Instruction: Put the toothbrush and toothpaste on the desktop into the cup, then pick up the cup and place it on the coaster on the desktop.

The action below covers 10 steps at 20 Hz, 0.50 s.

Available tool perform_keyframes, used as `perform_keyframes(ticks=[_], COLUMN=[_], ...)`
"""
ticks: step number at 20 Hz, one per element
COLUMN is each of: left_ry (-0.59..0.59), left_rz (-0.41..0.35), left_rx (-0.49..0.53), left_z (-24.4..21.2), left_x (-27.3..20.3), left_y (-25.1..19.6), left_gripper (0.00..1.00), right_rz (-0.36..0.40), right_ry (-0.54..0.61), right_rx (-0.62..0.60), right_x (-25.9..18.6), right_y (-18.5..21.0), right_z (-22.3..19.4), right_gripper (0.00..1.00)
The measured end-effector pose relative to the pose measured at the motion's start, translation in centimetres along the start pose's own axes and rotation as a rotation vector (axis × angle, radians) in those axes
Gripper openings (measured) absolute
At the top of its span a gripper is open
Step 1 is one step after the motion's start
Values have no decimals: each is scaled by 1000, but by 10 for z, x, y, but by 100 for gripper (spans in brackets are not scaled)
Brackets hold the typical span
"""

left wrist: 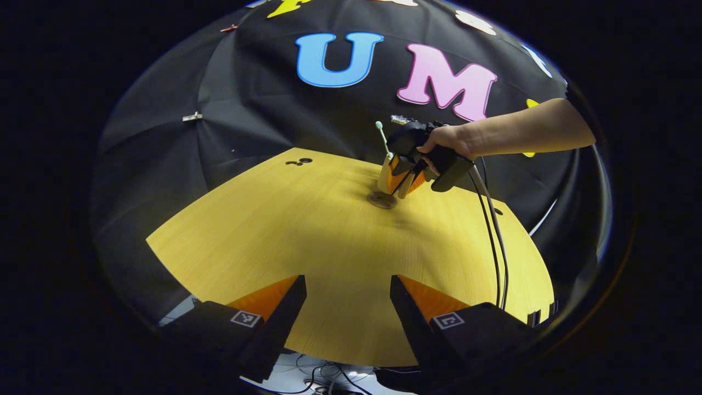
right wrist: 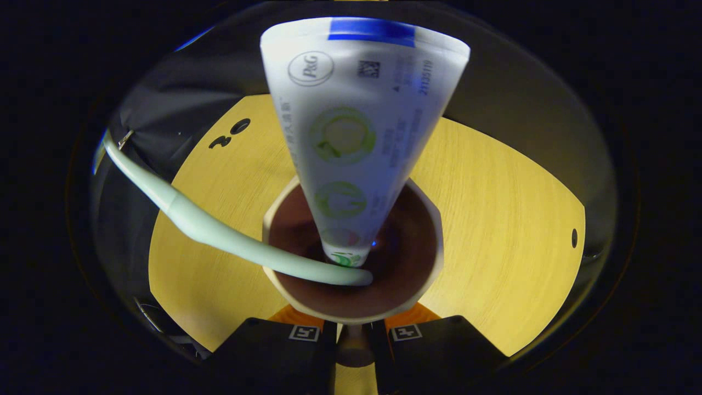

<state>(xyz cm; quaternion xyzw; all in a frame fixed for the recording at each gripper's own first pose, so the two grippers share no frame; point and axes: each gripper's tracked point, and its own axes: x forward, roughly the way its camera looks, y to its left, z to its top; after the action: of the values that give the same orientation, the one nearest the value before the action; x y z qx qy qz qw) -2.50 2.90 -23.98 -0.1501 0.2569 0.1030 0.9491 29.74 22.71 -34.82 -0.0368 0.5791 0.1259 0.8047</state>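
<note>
Cup [right wrist: 354, 296] carried by the right gripper [right wrist: 354, 334], toothbrush [right wrist: 219, 233] and toothpaste [right wrist: 362, 137] already standing inside it. Toothpaste cap-down at the bottom, wide crimped end leaning up out of the mouth; toothbrush resting across the rim, head end sticking out well past it. Both left loose and tilted, so best kept level to stop them tipping out.

Right gripper clenched on a handle or tab at the cup's near side, fingers drawn close together with that part pinched between them. Held from the side, apparently, so the mouth stays open and upright.

From the left gripper view: cup [left wrist: 396, 178] just above the coaster [left wrist: 382, 199], hanging from the right gripper [left wrist: 408, 175] with the hand [left wrist: 447, 144] wrapped around its grip. Whether the base already touches the coaster cannot be told; seems a little off to one side and slightly raised. Coaster sitting toward the far edge of the desktop [left wrist: 329, 263], well away from the near edge.

Left gripper [left wrist: 348, 307] released, fingers spread wide over the near edge of the desktop, grasping nothing. Parked there, likely to stay out of the way.

Probably the last step: lowering and centring on the coaster before letting go.
</note>
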Motion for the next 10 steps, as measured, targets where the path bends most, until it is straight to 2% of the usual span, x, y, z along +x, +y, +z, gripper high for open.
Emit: perform_keyframes(ticks=[10], left_ry=[3], left_rz=[37], left_rx=[-26], left_z=[-9], left_x=[-9], left_y=[15], left_gripper=[98], right_rz=[-36], right_ry=[50], right_rx=[-64], right_x=[15], right_y=[3], right_z=[-21], right_gripper=[32])
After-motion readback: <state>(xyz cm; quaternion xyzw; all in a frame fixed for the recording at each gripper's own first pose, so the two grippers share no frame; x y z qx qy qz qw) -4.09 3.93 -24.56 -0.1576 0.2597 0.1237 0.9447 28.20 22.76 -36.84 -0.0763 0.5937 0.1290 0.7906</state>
